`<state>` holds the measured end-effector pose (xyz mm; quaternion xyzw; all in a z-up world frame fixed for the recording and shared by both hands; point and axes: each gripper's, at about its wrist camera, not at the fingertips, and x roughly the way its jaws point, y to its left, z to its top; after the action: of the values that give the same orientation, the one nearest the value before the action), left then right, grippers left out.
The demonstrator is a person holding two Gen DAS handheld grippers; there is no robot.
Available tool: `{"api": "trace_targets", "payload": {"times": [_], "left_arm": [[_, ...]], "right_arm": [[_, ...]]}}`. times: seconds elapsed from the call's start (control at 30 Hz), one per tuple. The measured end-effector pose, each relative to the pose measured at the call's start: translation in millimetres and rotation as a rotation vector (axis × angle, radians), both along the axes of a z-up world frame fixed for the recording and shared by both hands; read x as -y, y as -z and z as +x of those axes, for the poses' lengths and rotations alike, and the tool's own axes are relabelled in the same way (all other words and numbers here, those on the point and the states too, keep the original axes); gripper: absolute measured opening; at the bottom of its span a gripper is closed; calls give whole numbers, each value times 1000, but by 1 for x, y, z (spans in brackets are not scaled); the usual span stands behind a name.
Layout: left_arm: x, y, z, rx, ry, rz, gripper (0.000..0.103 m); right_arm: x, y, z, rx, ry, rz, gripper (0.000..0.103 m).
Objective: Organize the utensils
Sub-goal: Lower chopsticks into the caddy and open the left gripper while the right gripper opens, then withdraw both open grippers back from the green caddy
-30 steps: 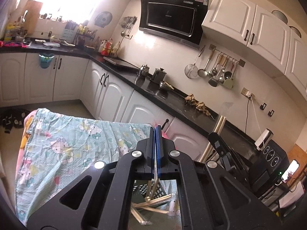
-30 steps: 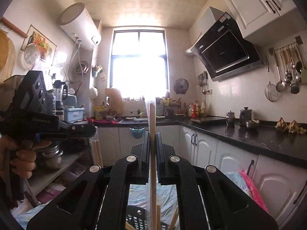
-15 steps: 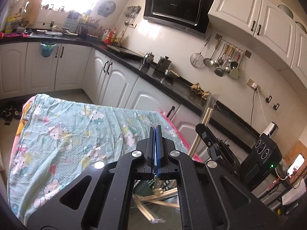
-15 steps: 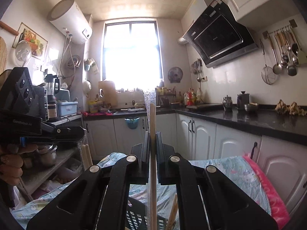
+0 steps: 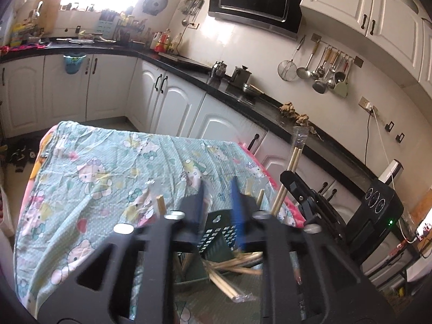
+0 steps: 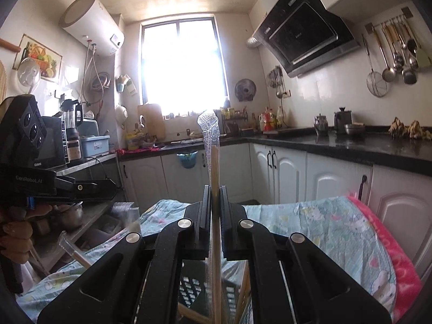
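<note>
Two grippers are seen over a table draped in a cartoon-print cloth (image 5: 102, 167). In the left wrist view the left gripper (image 5: 217, 202) is spread, its blue-padded fingers (image 5: 237, 202) parted with nothing between them; they are blurred. Below and beyond them a dark perforated basket (image 5: 216, 229) is seen on the cloth, with a loose heap of wooden chopsticks (image 5: 235, 264) lying in it and some ends sticking over its rim; their number cannot be counted. To the right in that view, the right gripper (image 5: 297, 186) is seen from the side with a wrapped chopstick pair (image 5: 293, 156) standing upright out of it.

In the right wrist view the right gripper (image 6: 215, 208) is pressed together on the chopstick pair (image 6: 214, 167), which rises upright from the jaws, a clear wrapper (image 6: 208, 124) bunched at its top. The sticks also run down past the jaws toward the basket (image 6: 194, 289), glimpsed between the gripper arms. At far left of this view the left gripper's body (image 6: 54, 186) and the hand (image 6: 16, 224) holding it are shown, which the left view does not give. One further wrapped stick (image 6: 75, 253) is seen slanting at lower left above the cloth (image 6: 324, 229).
</note>
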<state>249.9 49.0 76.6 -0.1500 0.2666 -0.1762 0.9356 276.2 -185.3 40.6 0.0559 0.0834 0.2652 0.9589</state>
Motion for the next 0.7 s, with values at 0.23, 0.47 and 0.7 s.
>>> {"api": "trace_targets", "payload": {"times": [0.23,0.47,0.7], "left_arm": [[-10,-2,-13,-3,-24,-19,49],[-19,-14,-34,22,-67,-20,83],[-23,-23,-60,37,-119,11,92]], "right_arm": [[9,-5,-15,-39,-5,14,40],[20,-16,-38,-78,-4,18,59],[24,-31,-70,-90,-6,-3,75]]}}
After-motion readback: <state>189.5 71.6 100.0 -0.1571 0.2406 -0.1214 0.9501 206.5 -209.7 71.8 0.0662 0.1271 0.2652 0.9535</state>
